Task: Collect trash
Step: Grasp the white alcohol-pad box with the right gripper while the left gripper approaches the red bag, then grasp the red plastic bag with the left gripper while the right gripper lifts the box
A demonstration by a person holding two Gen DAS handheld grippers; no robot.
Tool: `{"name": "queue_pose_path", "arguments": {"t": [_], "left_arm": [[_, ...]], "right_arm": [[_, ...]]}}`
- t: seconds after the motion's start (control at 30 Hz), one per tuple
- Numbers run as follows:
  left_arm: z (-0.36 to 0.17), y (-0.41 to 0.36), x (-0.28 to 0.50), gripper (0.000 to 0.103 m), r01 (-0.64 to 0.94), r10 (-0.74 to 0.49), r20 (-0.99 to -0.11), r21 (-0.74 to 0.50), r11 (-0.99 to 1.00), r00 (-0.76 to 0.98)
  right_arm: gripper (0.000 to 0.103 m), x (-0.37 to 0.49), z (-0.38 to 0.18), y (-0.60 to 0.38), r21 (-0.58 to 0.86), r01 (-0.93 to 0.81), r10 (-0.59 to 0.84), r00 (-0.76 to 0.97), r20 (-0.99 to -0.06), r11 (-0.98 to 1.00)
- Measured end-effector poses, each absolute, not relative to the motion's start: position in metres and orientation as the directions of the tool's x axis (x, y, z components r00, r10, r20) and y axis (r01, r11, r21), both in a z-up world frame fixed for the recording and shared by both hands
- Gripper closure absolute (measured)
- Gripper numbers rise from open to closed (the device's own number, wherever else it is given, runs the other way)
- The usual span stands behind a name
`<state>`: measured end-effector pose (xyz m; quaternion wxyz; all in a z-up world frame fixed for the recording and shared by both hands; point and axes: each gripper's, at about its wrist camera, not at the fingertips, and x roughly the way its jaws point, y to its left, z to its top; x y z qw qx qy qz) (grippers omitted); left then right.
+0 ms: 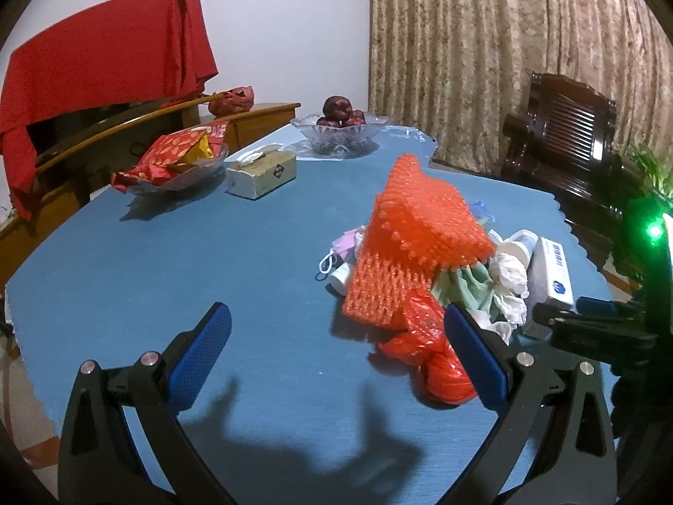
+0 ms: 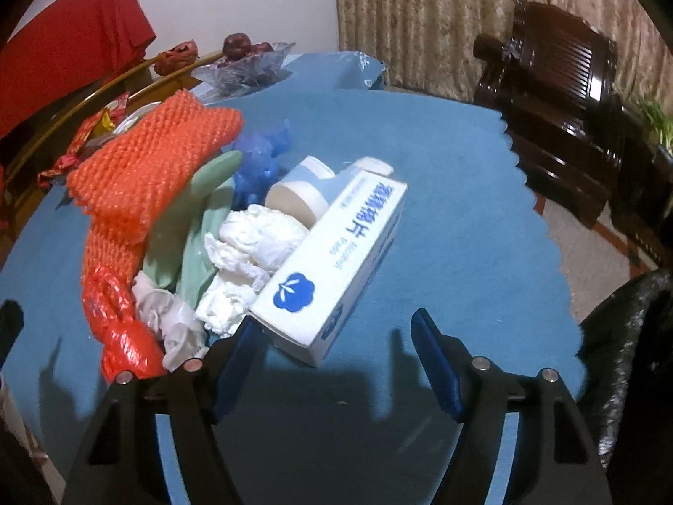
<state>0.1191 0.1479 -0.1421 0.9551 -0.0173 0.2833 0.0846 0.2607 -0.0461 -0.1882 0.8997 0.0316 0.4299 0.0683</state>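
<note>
We see the trash heap (image 2: 202, 227) piled on the blue worktop (image 1: 168, 261). Our right hand-held gripper (image 2: 336, 336) tilts steeply down, spread around the white box (image 2: 332, 269) corner. Our left hand-held gripper (image 1: 336, 328) angles down, spread, beside the red bag (image 1: 429, 349).

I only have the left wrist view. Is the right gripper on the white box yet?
Observer: Not yet. The right gripper is open; the box's near corner lies between its fingers, and one finger stands clear of it.
Operator: Where's the trash bag?
Observer: A black bag, likely it, sits beyond the table edge, to that gripper's right.
Operator: Anything hidden behind the orange net?
Observer: A crumpled blue bag, beside the net on its far side.
</note>
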Motion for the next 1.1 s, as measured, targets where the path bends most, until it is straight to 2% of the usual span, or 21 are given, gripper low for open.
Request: {"name": "queue_pose_path", "arguments": {"t": [0.13,0.3,0.57,0.63,0.7,0.77,0.8,0.83,0.87,1.1], "left_arm": [[-0.145,0.144,0.12,0.005,-0.165,0.15,-0.548,0.023,0.986,0.823],[-0.146,0.142,0.122,0.005,-0.167,0.146,-0.554,0.013,0.986,0.82],[-0.151,0.138,0.126,0.005,-0.157,0.134,-0.564,0.007,0.988,0.815],[-0.15,0.139,0.127,0.005,-0.158,0.139,-0.562,0.014,0.987,0.816],[-0.151,0.14,0.127,0.005,-0.16,0.14,-0.563,0.014,0.987,0.814],[-0.154,0.14,0.129,0.005,-0.158,0.137,-0.569,0.012,0.987,0.811],[-0.155,0.14,0.13,0.005,-0.156,0.135,-0.573,0.013,0.988,0.808],[-0.156,0.138,0.131,0.005,-0.152,0.132,-0.577,0.014,0.988,0.806],[-0.157,0.137,0.131,0.005,-0.147,0.128,-0.578,0.014,0.989,0.806],[-0.162,0.12,0.131,0.005,-0.104,0.079,-0.583,-0.008,0.995,0.808]], "right_arm": [[0.05,0.264,-0.188,-0.049,0.08,-0.05,0.094,0.613,-0.785,0.996],[0.05,0.255,-0.181,-0.064,0.006,-0.016,0.015,0.612,-0.791,1.0],[0.049,0.268,-0.18,-0.074,0.137,-0.012,0.114,0.629,-0.769,0.991],[0.048,0.274,-0.184,-0.077,0.13,0.017,0.091,0.626,-0.774,0.991],[0.042,0.278,-0.188,-0.082,0.126,0.032,0.078,0.626,-0.776,0.992],[0.042,0.283,-0.195,-0.087,0.145,0.033,0.095,0.611,-0.786,0.989],[0.046,0.285,-0.198,-0.09,0.165,0.023,0.119,0.601,-0.791,0.986],[0.061,0.285,-0.199,-0.091,0.182,0.015,0.138,0.596,-0.791,0.983],[0.072,0.284,-0.2,-0.093,0.196,0.007,0.154,0.591,-0.792,0.98],[0.073,0.261,-0.183,-0.106,0.166,0.012,0.121,0.637,-0.761,0.986]]}}
